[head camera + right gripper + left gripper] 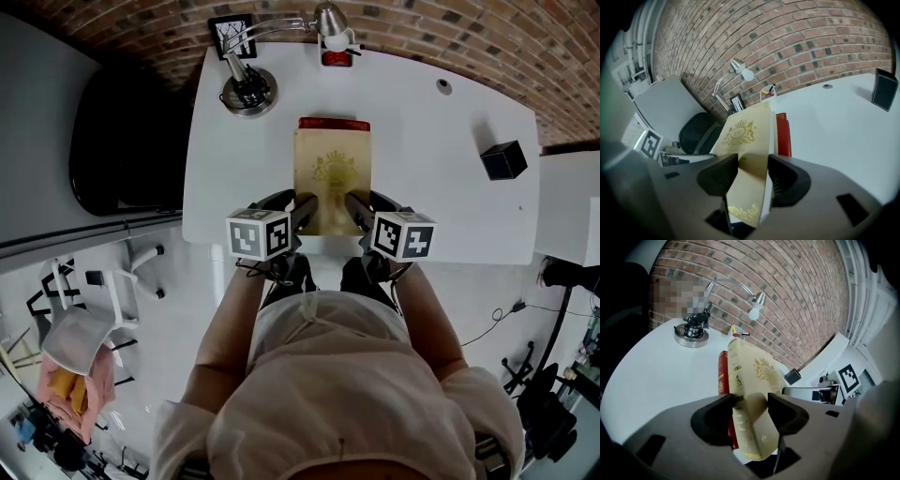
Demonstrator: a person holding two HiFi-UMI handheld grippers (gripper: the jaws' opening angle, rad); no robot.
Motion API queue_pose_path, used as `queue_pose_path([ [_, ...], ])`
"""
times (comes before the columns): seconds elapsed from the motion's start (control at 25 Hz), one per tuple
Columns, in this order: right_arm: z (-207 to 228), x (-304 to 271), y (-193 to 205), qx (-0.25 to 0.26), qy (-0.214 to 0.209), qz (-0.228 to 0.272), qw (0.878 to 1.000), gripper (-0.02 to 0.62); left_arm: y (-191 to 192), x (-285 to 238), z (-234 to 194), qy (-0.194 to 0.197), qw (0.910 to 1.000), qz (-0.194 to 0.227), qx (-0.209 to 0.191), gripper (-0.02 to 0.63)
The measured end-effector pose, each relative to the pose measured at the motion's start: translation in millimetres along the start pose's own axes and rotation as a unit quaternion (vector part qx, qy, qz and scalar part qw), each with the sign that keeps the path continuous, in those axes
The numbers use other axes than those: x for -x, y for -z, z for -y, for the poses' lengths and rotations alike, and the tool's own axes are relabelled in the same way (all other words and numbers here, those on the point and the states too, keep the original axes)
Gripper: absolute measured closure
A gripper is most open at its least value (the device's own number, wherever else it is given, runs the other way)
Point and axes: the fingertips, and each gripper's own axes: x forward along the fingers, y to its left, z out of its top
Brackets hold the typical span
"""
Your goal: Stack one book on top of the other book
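A cream book with a gold crest [332,178] lies over a red book [334,124], whose far edge shows beyond it on the white table [422,150]. My left gripper [305,208] is shut on the cream book's near left corner; my right gripper [354,208] is shut on its near right corner. In the left gripper view the cream book [749,380] sits between the jaws [749,409], spine toward me, with the red book [723,376] beside and under it. The right gripper view shows the cream book [746,140] pinched by the jaws [752,174], and the red book [783,136] beneath it.
A desk lamp [246,89] with a round base stands at the table's back left, a small red-and-white holder [337,52] at the back middle. A black box [503,160] sits at the right. A black chair [117,141] stands left of the table.
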Motion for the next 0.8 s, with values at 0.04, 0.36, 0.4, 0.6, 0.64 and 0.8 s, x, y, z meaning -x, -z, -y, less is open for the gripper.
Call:
queue_pose_path([
  [0.04, 0, -3, 2, -0.001, 0.003, -0.004, 1.000, 0.382, 1, -2, -3, 0.001, 1.0000, -0.005, 0.002, 0.362],
  [0.36, 9, -19, 10, -0.024, 0.018, -0.016, 0.999, 0.382, 8, -17, -19, 0.015, 0.9993, -0.029, 0.020, 0.362],
  [0.4, 10, -20, 11, -0.029, 0.016, -0.015, 0.999, 0.382, 8, -18, -20, 0.018, 0.9992, -0.030, 0.022, 0.362],
  [0.6, 11, -21, 13, -0.029, 0.011, -0.014, 0.999, 0.380, 10, -21, -22, 0.035, 0.9986, -0.028, 0.029, 0.362],
  [0.64, 11, -21, 13, -0.025, 0.013, -0.014, 0.999, 0.380, 11, -21, -22, 0.037, 0.9985, -0.028, 0.031, 0.362],
  [0.8, 11, -23, 12, 0.008, 0.031, -0.011, 0.999, 0.380, 11, -22, -23, 0.033, 0.9986, -0.028, 0.031, 0.362],
])
